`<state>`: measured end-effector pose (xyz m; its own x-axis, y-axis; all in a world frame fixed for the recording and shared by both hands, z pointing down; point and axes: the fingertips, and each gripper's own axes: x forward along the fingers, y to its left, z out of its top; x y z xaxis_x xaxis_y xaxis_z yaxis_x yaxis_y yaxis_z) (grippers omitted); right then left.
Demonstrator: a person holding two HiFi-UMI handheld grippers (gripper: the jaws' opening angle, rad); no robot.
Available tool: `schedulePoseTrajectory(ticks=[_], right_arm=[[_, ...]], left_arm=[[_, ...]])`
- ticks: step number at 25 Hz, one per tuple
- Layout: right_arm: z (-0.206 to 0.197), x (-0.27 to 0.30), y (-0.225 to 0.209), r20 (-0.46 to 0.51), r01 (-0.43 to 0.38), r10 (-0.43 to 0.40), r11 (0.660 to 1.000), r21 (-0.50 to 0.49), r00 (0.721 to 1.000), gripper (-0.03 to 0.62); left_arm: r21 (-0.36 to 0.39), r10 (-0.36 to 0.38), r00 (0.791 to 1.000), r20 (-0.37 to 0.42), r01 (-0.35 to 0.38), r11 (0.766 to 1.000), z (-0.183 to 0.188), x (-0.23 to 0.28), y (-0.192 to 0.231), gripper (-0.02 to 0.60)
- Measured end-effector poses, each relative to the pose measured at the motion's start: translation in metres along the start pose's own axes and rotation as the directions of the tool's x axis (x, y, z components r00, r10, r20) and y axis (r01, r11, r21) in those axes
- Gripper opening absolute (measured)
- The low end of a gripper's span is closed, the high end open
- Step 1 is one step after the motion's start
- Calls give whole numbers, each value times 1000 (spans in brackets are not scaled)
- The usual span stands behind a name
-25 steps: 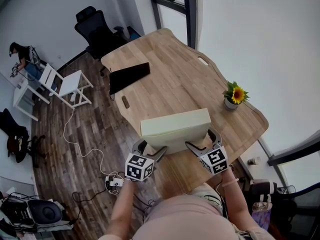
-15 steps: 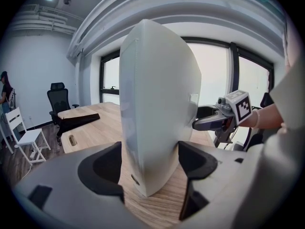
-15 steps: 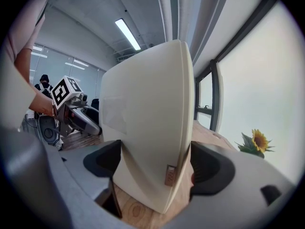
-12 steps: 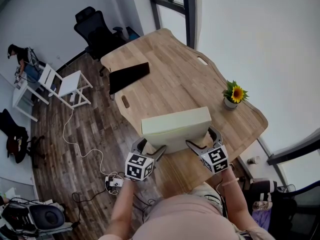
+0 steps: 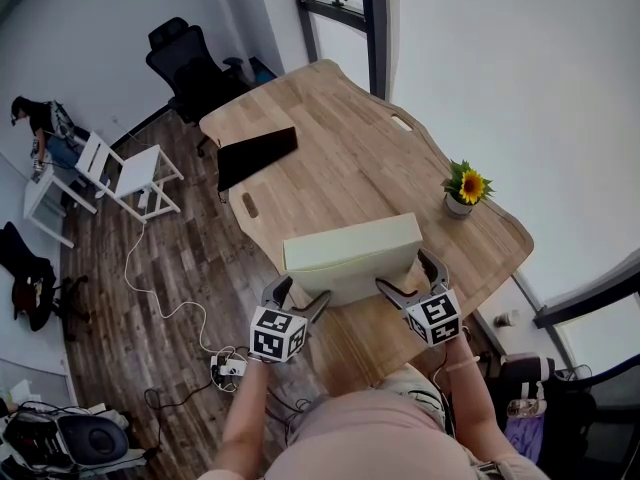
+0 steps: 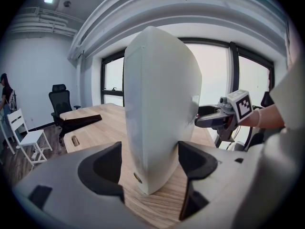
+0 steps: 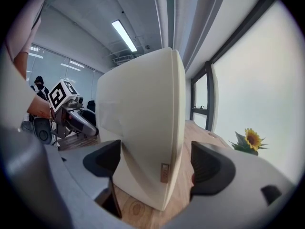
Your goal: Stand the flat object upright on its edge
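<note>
Cream-coloured, the flat slab (image 5: 350, 253) stands upright on its long edge near the near end of the wooden table (image 5: 340, 158), one gripper at each end. From the head view its foot is hidden behind its own bulk and the grippers, and the person's shoulders cut off the table edge below. A small tan tag shows low on one corner in the right gripper view, its print too small to read.

The left gripper (image 5: 300, 296) has the slab's end between its jaws, and in its own view both pads seem to press the two faces, though the wide lens bends the edges. The right gripper (image 5: 408, 276) straddles the other end with its jaws a little wider than the slab: one pad lies against a face while a strip of bare wood shows between the other pad and the slab.

Against the picture a second ago little differs – the slab was already on its edge and both grippers sat at the same ends; only the whole head view has slid slightly.

Farther up the table lie a black flat panel (image 5: 257, 154) and, well apart by the window side, a potted sunflower (image 5: 462, 190). Dark plank floor (image 5: 160, 258) carries a white cable (image 5: 170, 298), a white chair (image 5: 125, 168) and a black office chair (image 5: 190, 63) – a person (image 5: 35, 118) stands at the far left.
</note>
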<state>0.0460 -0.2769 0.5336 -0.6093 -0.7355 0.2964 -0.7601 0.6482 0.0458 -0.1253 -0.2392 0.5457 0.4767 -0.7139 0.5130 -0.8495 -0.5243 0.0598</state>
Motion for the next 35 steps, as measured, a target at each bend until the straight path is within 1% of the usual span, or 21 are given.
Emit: schedulePoseTrajectory(ticks=[11, 19, 25, 29, 31, 33, 35], right_arm=[[-2, -10, 4, 2, 54, -54, 998, 23, 999, 443], [-4, -22, 15, -4, 97, -97, 995, 31, 995, 443], [-9, -33, 23, -2, 143, -143, 987, 74, 990, 442], [-13, -39, 34, -4, 162, -163, 982, 95, 987, 440], [-16, -42, 41, -8, 172, -172, 980, 100, 985, 432], [-17, -46, 47, -10, 179, -179, 978, 106, 984, 401], [-19, -48, 54, -14, 180, -180, 978, 108, 984, 386]], left_arm=[[-16, -14, 1000, 6, 14, 1000, -7, -11, 0, 336], [-17, -30, 999, 18, 30, 999, -15, -25, 0, 336], [10, -21, 999, 38, 21, 1000, -20, -38, 2, 334], [14, -37, 998, 46, 37, 999, -28, -46, 1, 334], [11, -50, 997, 51, 50, 999, -31, -50, -1, 333], [6, -61, 997, 54, 61, 998, -34, -54, -4, 333], [-4, -67, 996, 60, 67, 998, -38, -58, -5, 333]])
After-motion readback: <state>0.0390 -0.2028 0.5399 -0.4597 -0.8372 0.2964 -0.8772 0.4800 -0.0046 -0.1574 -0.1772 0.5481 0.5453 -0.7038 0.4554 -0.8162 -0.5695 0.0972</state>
